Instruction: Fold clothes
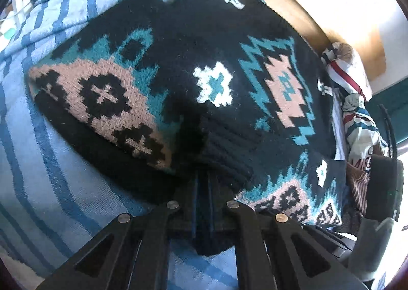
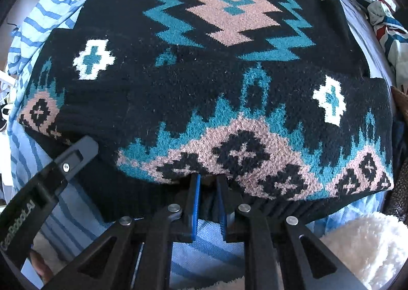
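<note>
The only legible writing is "GenRobot.AI", printed in white along the black body of the left gripper [image 2: 76, 152] where it enters the right wrist view from the lower left.

The knit sweater [image 2: 204, 81] lies folded on a blue-and-white striped bedsheet [image 1: 46, 162], its ribbed hem edge nearest the cameras and its long axis running side to side across the right wrist view. It is black, with teal zigzags around a dusty-pink diamond, small white crosses with teal centres, and pink bands holding black cross motifs. A sleeve with a ribbed cuff [image 1: 229, 147] lies folded across the front.

The left gripper [image 1: 202, 178] has its jaws pressed nearly together, pinching the dark ribbed edge of the sweater. The right gripper [image 2: 207, 183], with blue pads, is narrowed onto the lower hem, with the knit fabric bunched between its jaws.

Crumpled red, white and blue patterned cloth [image 1: 354, 101] lies past the sweater's far side. A fluffy white fabric [image 2: 362, 249] sits at the lower right.
</note>
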Demonstrator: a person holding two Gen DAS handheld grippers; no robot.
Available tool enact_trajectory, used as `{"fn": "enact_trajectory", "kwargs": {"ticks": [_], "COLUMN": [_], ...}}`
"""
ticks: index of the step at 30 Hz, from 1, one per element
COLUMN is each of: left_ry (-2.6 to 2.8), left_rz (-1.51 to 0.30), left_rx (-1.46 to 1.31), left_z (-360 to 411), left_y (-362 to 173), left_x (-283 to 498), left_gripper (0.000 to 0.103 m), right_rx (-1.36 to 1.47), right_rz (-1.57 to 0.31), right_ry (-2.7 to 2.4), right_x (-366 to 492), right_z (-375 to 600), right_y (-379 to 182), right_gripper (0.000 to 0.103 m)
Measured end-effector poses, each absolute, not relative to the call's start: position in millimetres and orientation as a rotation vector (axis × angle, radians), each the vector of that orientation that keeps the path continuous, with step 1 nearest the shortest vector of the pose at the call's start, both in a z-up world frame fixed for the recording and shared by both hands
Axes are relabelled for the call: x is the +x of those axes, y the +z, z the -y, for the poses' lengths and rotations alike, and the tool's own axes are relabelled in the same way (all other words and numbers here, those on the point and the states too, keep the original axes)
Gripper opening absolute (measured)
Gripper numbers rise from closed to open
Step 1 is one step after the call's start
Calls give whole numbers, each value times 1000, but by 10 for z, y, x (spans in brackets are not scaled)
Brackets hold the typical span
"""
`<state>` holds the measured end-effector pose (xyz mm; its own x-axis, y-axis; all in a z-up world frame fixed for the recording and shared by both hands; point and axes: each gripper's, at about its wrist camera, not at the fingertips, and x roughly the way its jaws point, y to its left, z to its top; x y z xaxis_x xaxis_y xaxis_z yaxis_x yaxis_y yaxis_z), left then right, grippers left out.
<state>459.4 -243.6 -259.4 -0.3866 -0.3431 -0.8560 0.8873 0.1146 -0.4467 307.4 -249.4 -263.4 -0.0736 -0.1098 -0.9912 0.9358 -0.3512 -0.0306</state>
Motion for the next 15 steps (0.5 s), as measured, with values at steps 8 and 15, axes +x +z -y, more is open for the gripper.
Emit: {"fn": "enact_trajectory", "kwargs": {"ticks": [8,15], "left_ry": [-1468,-1411], "left_rz": [-1526,-1283], "left_rx": [328,329], "left_z": [2383,2273], "left_y": [-2613,-2314], "left_x": [4929,4997], "left_gripper": [7,7], "right_rx": [1384,1319], "right_rz": [-859,-651], "right_ry": [-1536,-1691], "right_x": [2951,2835], "right_z": [2360,2003], "right_y": [-2568,-2149], "right_gripper": [17,35]}}
